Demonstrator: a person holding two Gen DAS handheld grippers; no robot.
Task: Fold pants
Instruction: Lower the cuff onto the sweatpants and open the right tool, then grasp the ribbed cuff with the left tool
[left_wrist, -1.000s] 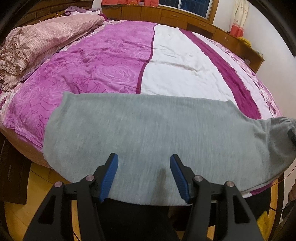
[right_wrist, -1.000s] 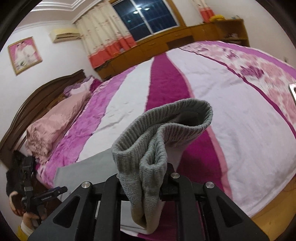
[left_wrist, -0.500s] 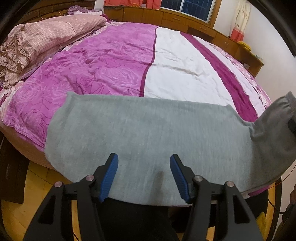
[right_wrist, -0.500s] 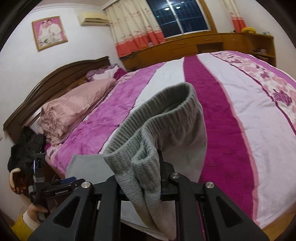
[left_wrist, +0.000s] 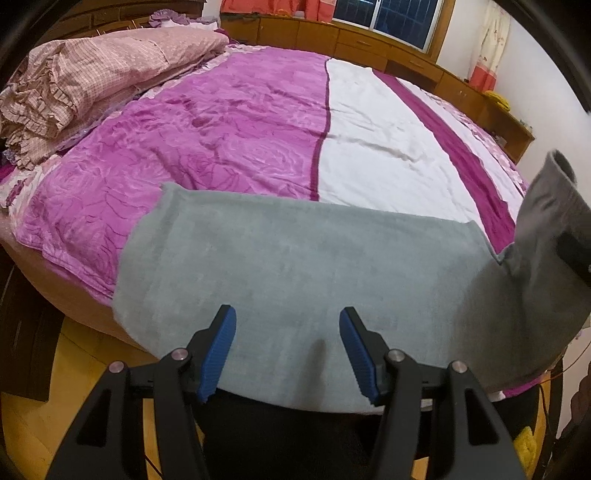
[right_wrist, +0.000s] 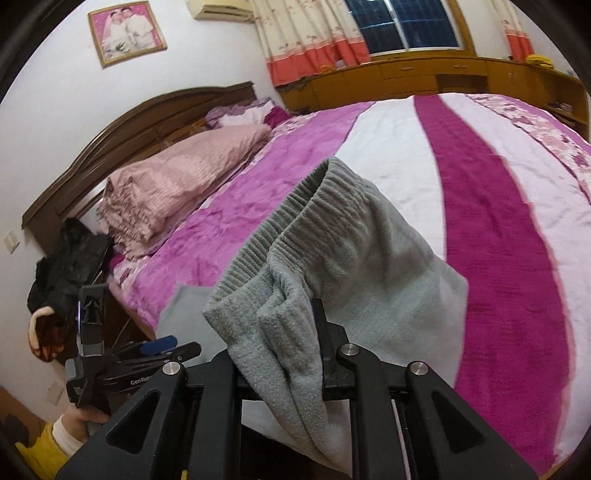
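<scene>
Grey fleece pants (left_wrist: 295, 266) lie spread flat along the near edge of a bed, their ribbed waistband end (right_wrist: 295, 206) lifted off the bedspread (left_wrist: 229, 147) at the right. The right gripper (right_wrist: 284, 354) is clamped on a bunched fold of the pants just below the waistband, the fabric draping down between its black arms. Seen from the left wrist, that raised end stands up at the far right of the garment, with the rest of the grey cloth resting on the magenta, white and purple striped bedspread.

The left gripper (left_wrist: 288, 350) hovers over the near hem of the pants, its blue-padded fingers (left_wrist: 218, 350) spread wide with nothing between them. From the right wrist it appears at the lower left of the pants (right_wrist: 147, 354), held in a hand with a yellow cuff (right_wrist: 48, 439).

Beyond the pants, a rumpled pink checked quilt (left_wrist: 92, 74) is heaped toward the dark wooden headboard (right_wrist: 122, 147). Further back run low wooden cabinets (right_wrist: 443, 77) beneath a window with cream and coral curtains (right_wrist: 303, 40). A framed wedding portrait (right_wrist: 127, 31) hangs above the headboard.
</scene>
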